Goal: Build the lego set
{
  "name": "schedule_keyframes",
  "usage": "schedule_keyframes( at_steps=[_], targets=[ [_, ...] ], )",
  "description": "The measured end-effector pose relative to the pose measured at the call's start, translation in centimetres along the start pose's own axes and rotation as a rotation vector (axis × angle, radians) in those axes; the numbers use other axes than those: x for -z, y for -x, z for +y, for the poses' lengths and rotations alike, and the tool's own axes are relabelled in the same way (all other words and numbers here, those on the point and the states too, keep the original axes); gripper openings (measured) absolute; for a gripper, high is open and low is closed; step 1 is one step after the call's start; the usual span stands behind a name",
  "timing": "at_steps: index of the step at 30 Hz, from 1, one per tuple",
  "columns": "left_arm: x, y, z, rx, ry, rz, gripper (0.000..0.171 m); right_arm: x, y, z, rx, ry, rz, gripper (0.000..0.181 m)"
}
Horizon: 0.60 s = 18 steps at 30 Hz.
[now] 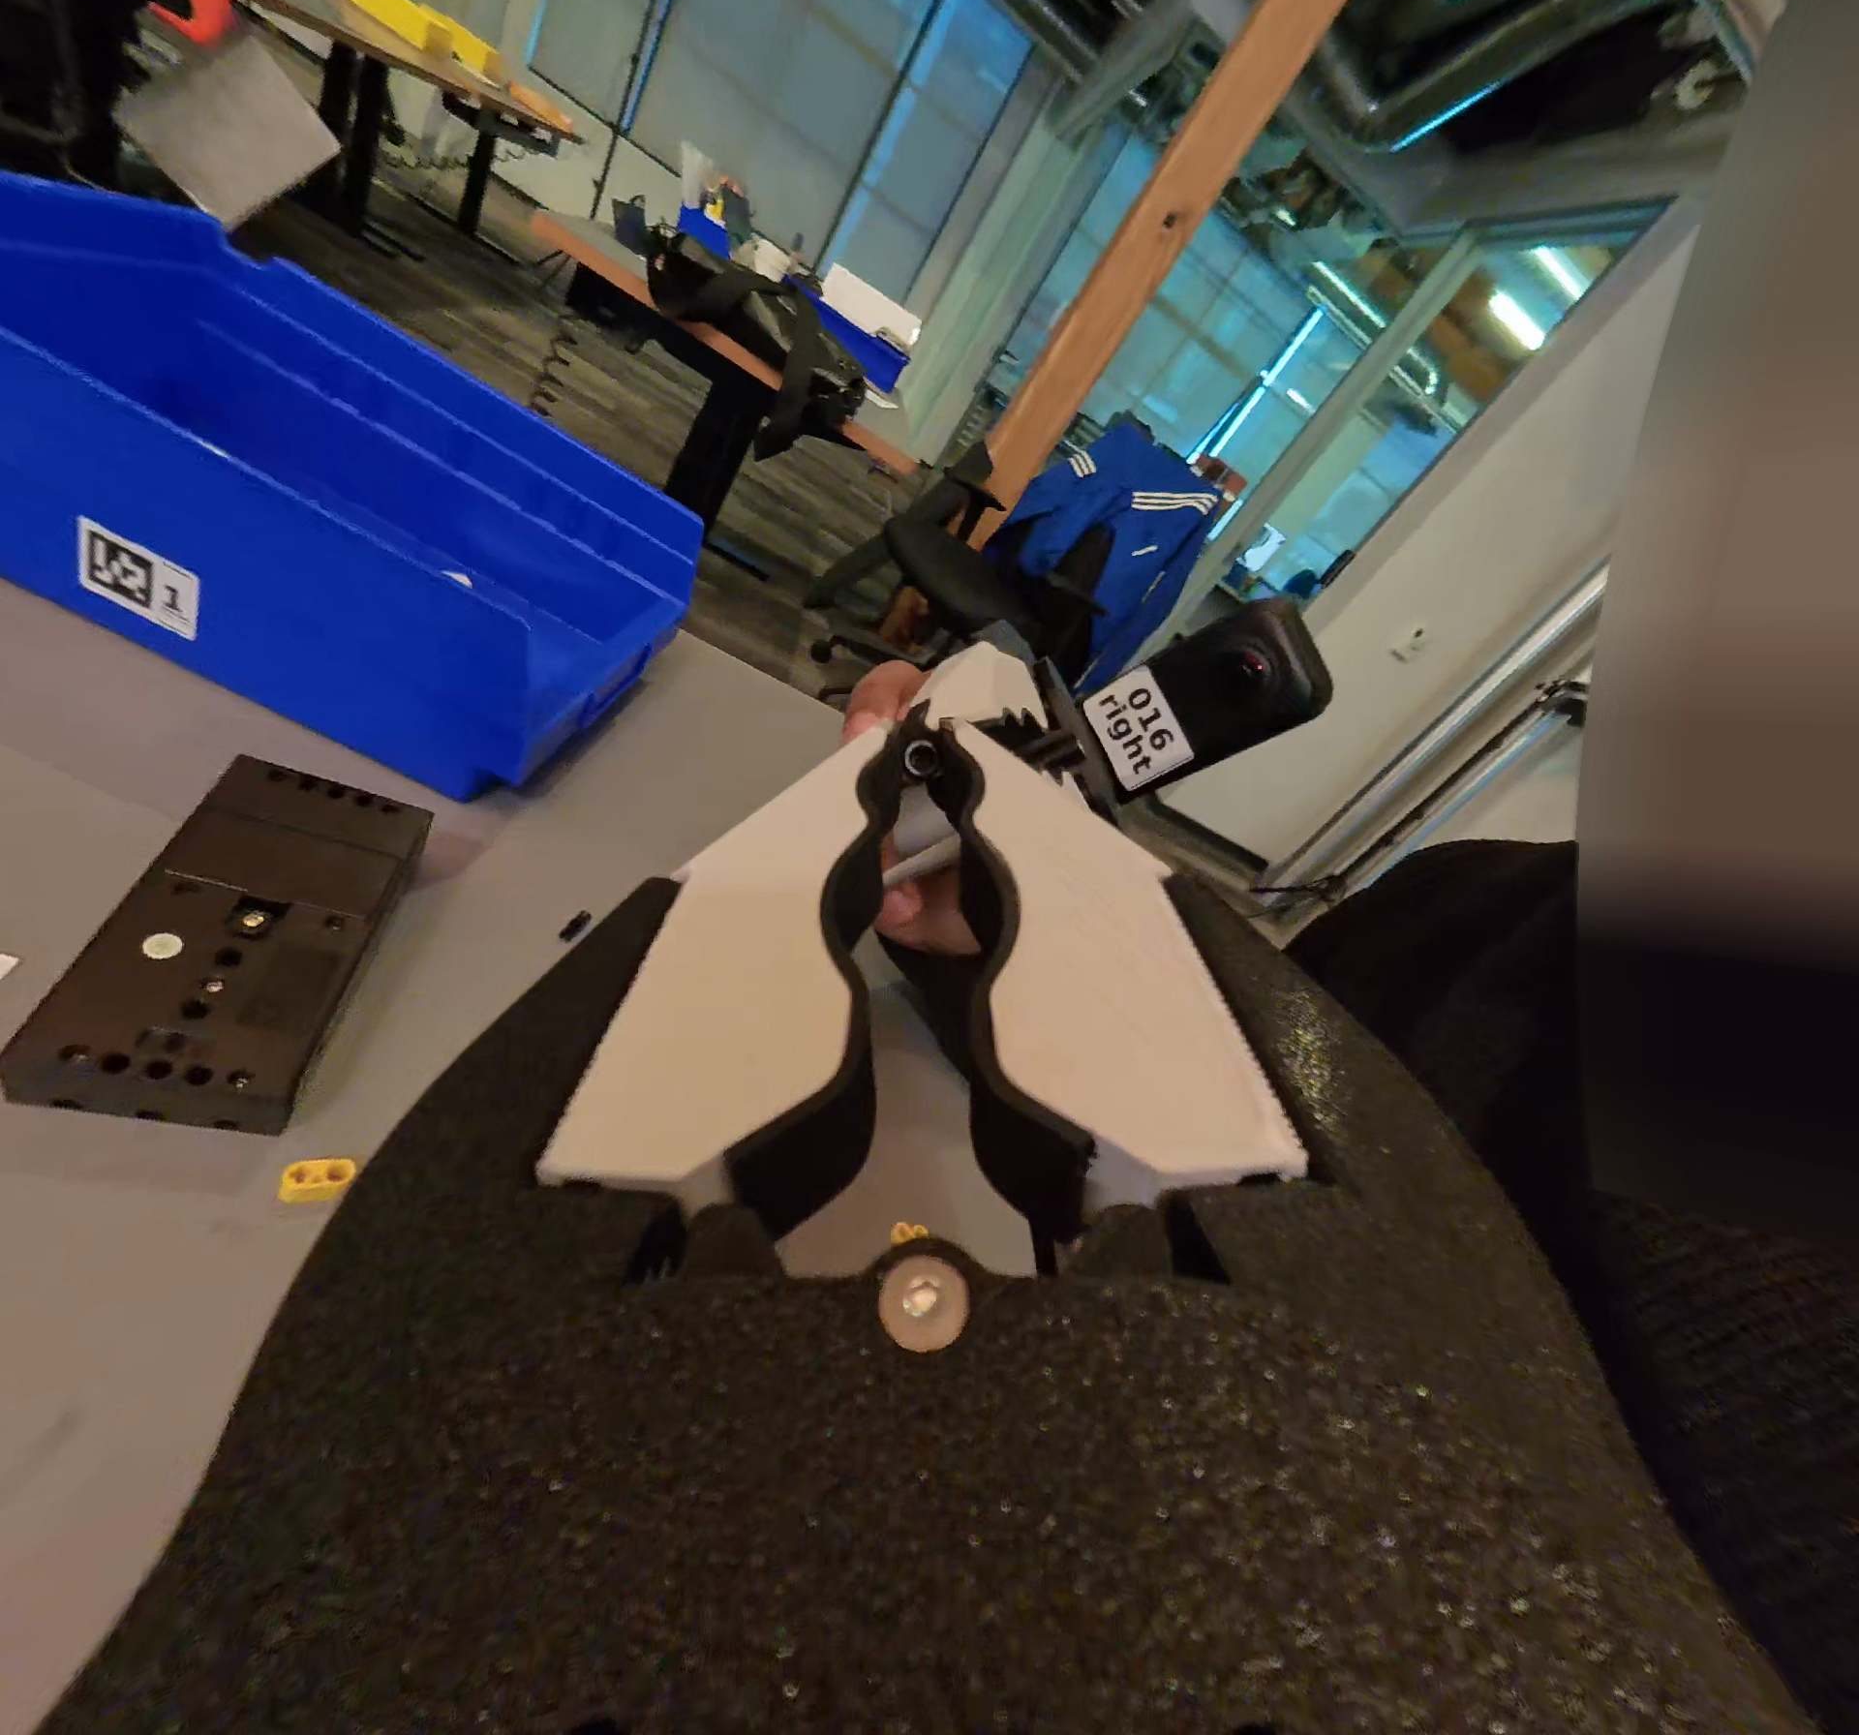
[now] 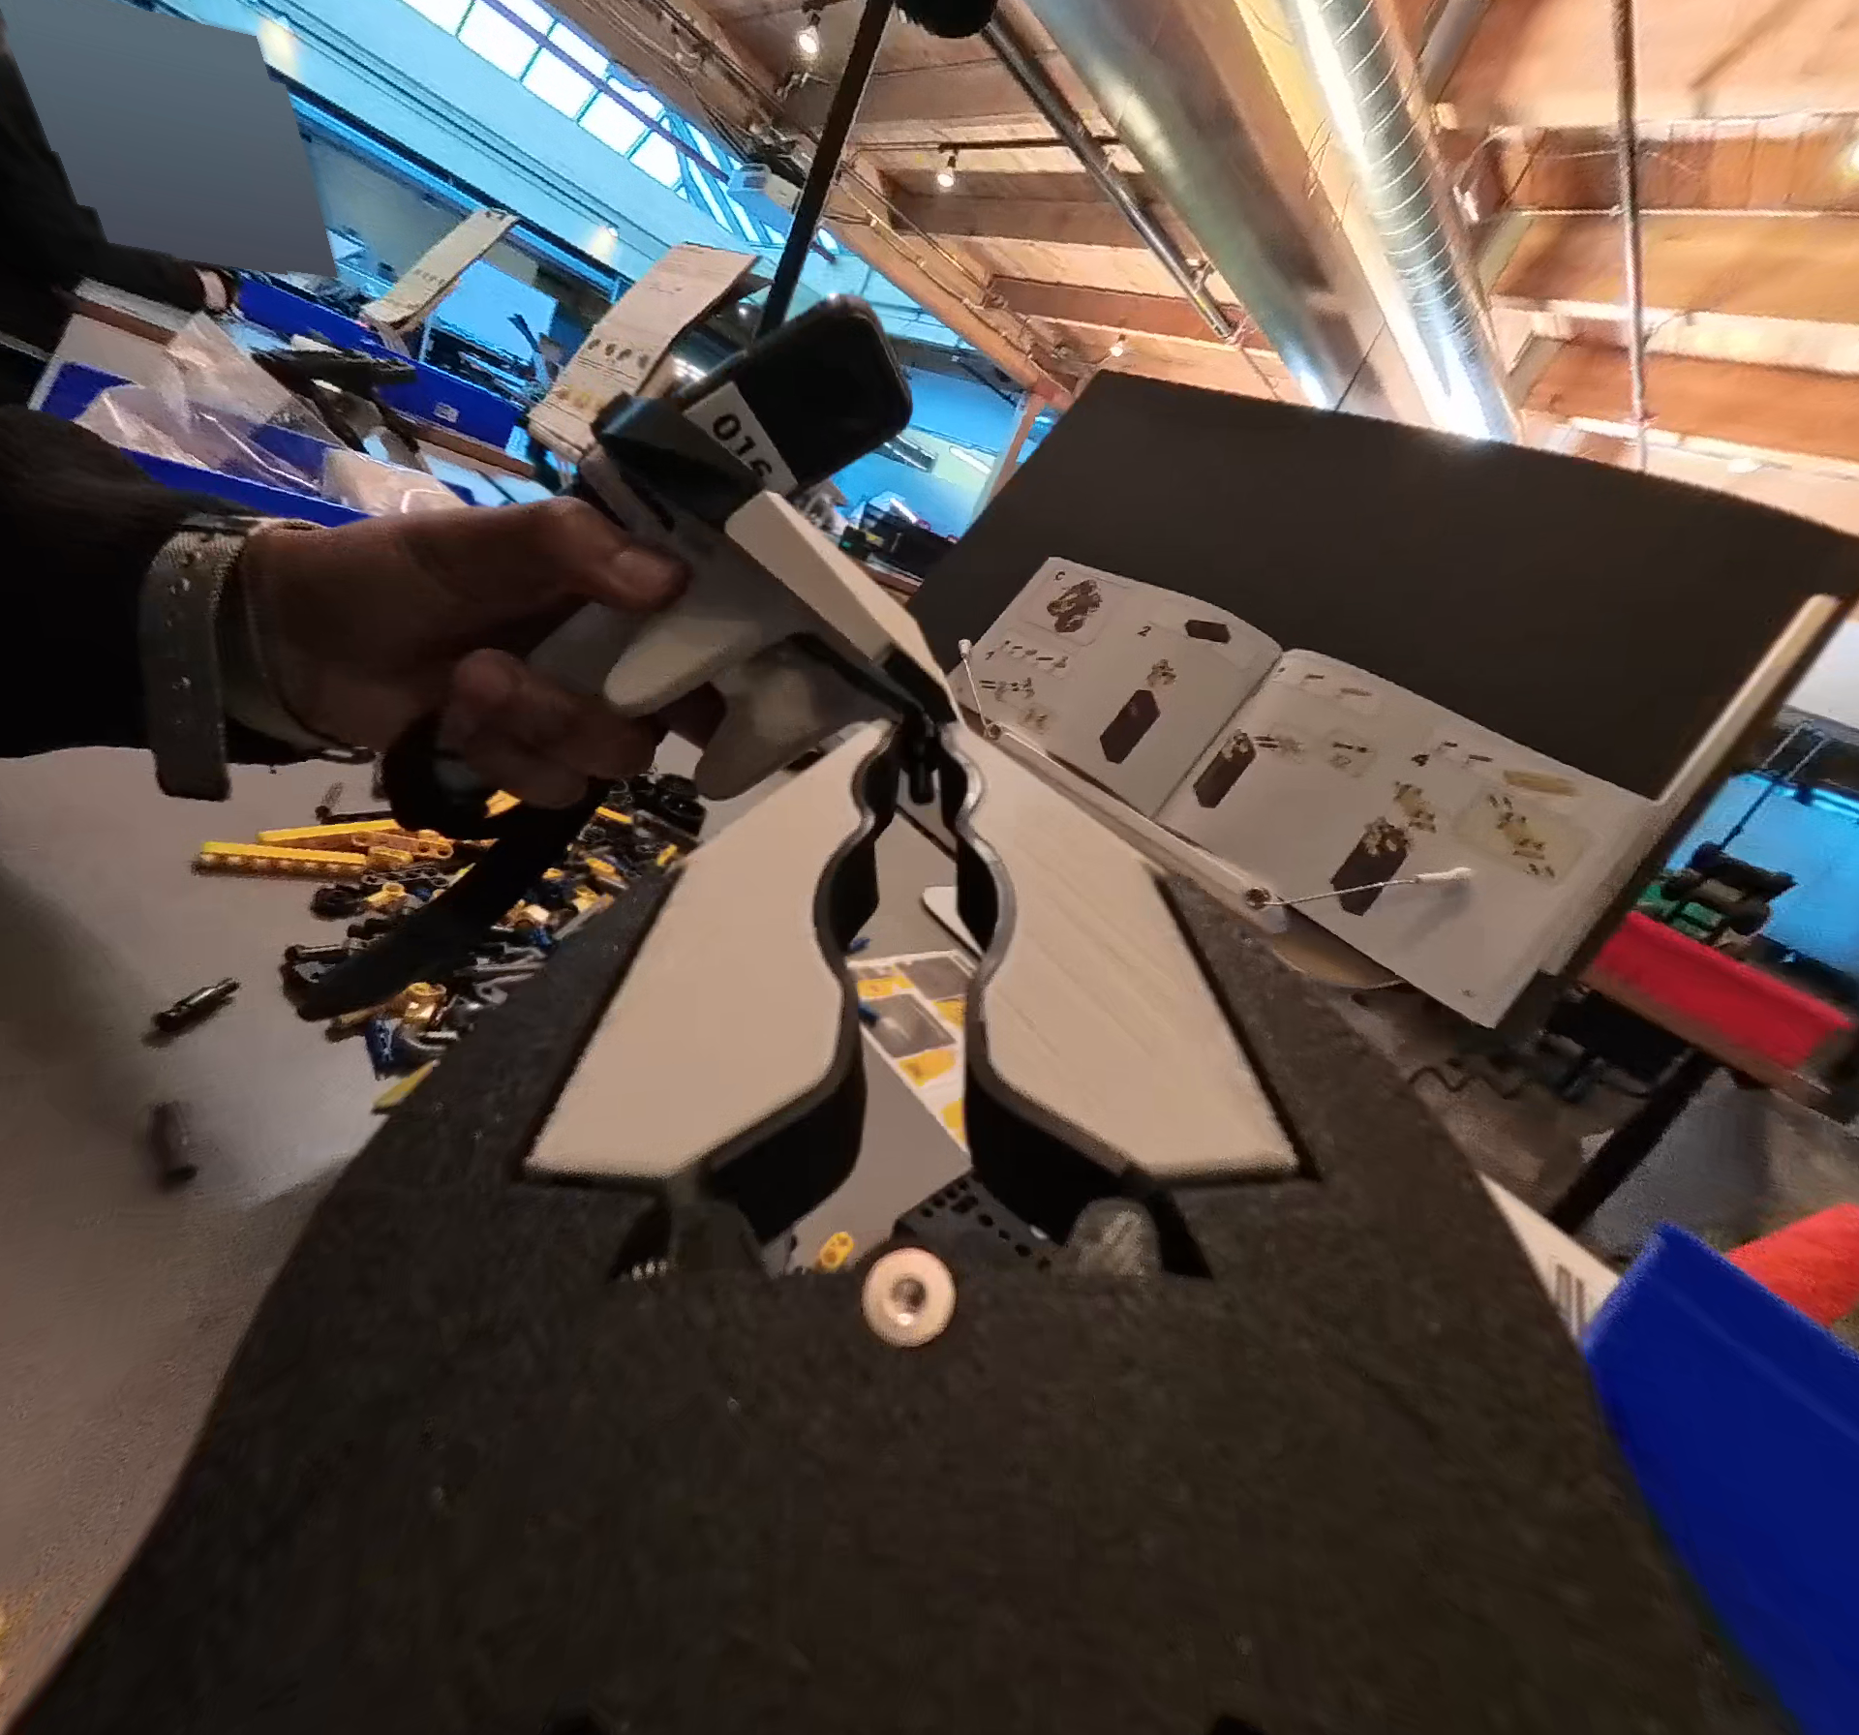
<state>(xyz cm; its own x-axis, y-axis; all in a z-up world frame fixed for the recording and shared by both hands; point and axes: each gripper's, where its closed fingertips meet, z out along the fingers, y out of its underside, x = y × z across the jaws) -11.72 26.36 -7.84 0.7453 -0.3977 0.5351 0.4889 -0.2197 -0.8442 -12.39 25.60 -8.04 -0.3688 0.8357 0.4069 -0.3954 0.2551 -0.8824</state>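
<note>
Left gripper point(image 1: 920, 761) fingers pinched on small black pin point(image 1: 917, 758). Right gripper point(image 2: 920, 766) fingers closed on same pin, tips meeting. Black block point(image 1: 216, 947) at 9 o'clock on bench point(image 1: 604, 842).

Glossy blue plastic bin point(image 1: 332, 520); matt grey table point(image 1: 121, 1284); paper booklet point(image 2: 1278, 771).

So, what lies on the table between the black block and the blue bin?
Left wrist view: only bare grey table between black block and blue bin.
</note>
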Motion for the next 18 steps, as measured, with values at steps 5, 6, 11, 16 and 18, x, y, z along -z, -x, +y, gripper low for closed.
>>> schedule_keyframes(
  at_steps=[5, 6, 11, 16, 18],
  targets=[
    [0.3, 0.0, -0.2, 0.12, -0.039, 0.073, 0.005, -0.1, 0.0, -0.2, -0.009, -0.021, 0.008, 0.005],
    [0.4, 0.0, -0.4, 0.15, -0.054, 0.098, 0.005, 0.1, -0.1, -0.5, -0.005, -0.04, 0.018, 0.006],
    [0.5, -0.1, -0.9, 0.281, -0.095, 0.194, 0.005, 0.3, 0.0, -1.0, -0.041, -0.078, -0.005, 0.012],
    [0.1, -0.4, -0.9, 0.335, -0.097, 0.248, 0.008, 0.2, 0.0, -0.7, -0.012, -0.054, 0.01, 0.005],
    [0.0, -0.3, -0.9, 0.328, -0.092, 0.247, 0.009, 0.2, -0.1, -0.6, -0.025, -0.047, 0.006, 0.005]
  ],
)
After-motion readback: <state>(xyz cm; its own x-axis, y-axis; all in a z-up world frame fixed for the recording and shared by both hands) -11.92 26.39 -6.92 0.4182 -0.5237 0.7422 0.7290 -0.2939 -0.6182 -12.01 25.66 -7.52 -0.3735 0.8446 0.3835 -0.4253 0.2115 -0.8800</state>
